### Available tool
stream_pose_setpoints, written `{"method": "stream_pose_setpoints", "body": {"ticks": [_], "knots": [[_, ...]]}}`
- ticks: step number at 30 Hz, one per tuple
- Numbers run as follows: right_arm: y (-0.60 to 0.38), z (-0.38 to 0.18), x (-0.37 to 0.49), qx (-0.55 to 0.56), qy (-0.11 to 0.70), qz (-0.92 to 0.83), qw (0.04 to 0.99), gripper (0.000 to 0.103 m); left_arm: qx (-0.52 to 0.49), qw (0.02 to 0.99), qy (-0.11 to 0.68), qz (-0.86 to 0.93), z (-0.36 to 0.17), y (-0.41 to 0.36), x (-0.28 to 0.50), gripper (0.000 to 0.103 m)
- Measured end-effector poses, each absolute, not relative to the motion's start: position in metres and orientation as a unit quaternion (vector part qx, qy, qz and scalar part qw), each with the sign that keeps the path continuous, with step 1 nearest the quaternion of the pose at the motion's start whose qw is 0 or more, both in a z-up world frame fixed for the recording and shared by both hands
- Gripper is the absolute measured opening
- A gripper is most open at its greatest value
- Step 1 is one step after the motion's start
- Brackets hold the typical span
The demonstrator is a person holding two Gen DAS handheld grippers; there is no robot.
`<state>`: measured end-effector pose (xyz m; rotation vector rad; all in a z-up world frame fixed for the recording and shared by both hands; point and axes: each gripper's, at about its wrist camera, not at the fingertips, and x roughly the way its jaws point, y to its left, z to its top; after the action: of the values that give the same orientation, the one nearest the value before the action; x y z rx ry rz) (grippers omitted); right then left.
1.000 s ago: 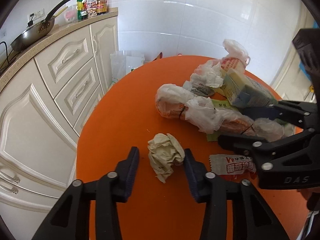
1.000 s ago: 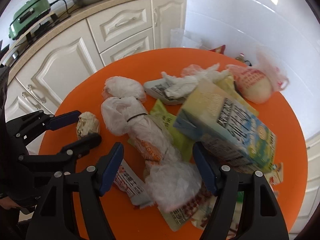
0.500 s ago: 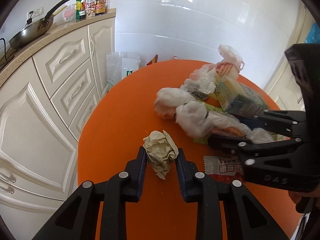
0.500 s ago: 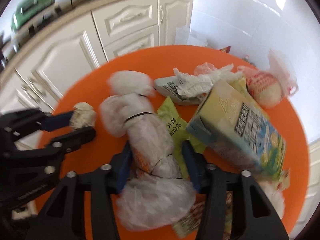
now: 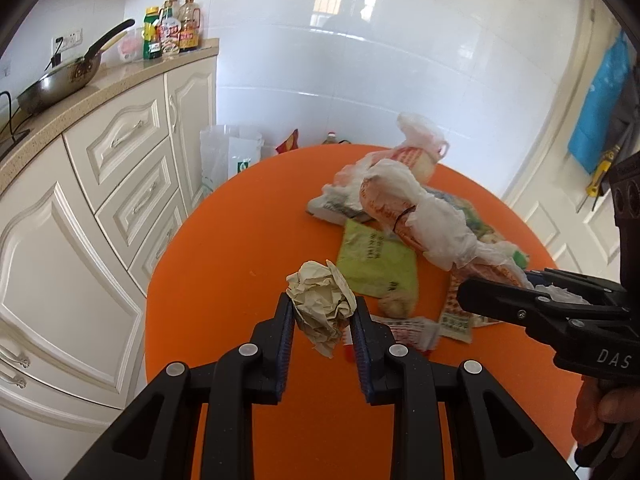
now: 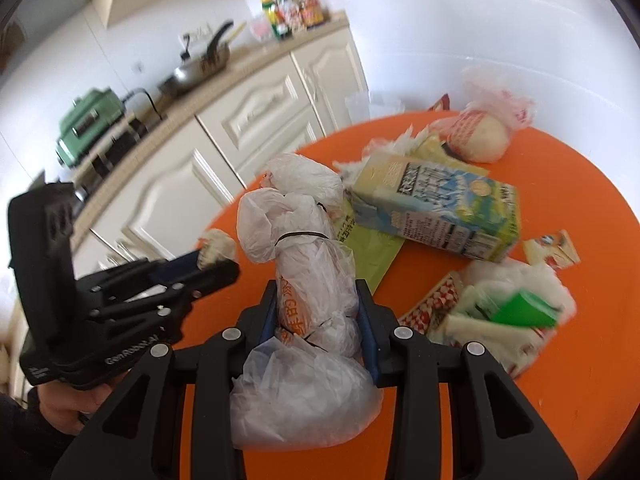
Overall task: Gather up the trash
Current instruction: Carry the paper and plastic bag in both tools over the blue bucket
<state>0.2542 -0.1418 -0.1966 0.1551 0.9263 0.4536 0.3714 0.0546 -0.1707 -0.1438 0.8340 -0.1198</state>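
With the crumpled paper ball point(image 5: 322, 304) clamped in the left gripper point(image 5: 321, 326) and the tied plastic bag point(image 6: 310, 280), jaws having just closed, pinched in the right gripper point(image 6: 318, 312), the pick-up step is apparently complete above the orange table point(image 5: 240, 240), and carriage to a bin is required next.

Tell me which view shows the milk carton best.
The right wrist view: the milk carton lies there on its side on the orange table, its printed face unobstructed. In the left wrist view it is almost wholly hidden behind the tied plastic bag.

Bright daylight, w/ window glare reflected on the glossy wall tiles point(image 5: 344, 20). Left wrist view sharp; right wrist view motion-blurred, esp. the trash at right and cabinets point(image 6: 256, 120). Strong fisheye bend + dark vignette at corners.
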Motion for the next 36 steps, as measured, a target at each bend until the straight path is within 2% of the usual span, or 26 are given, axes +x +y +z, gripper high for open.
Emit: {"method": "stream_pose_setpoints", "body": {"ticks": [9,15,20,28,32,36], "knots": [[-0.212,-0.15,0.197,0.123,0.372,0.165,0.905,0.036,-0.03,0.928,0.355,-0.108,-0.114,0.0,0.329,0.023],[-0.298,-0.131,0.134,0.156,0.33,0.079,0.928,0.036,0.013,0.926,0.323,-0.194,-0.08,-0.083,0.303,0.023],[-0.385,-0.122,0.066,0.192,0.302,-0.024,0.933,0.036,0.05,0.904,0.315,-0.284,-0.073,-0.169,0.287,0.024],[-0.498,-0.143,-0.042,0.244,0.296,-0.193,0.903,0.036,0.098,0.822,0.357,-0.433,-0.106,-0.314,0.267,0.024],[-0.551,-0.186,-0.077,0.279,0.316,-0.254,0.87,0.036,0.127,0.776,0.407,-0.465,-0.147,-0.379,0.267,0.024],[-0.598,-0.241,-0.099,0.318,0.344,-0.283,0.837,0.036,0.166,0.736,0.461,-0.468,-0.202,-0.431,0.299,0.024]]}}
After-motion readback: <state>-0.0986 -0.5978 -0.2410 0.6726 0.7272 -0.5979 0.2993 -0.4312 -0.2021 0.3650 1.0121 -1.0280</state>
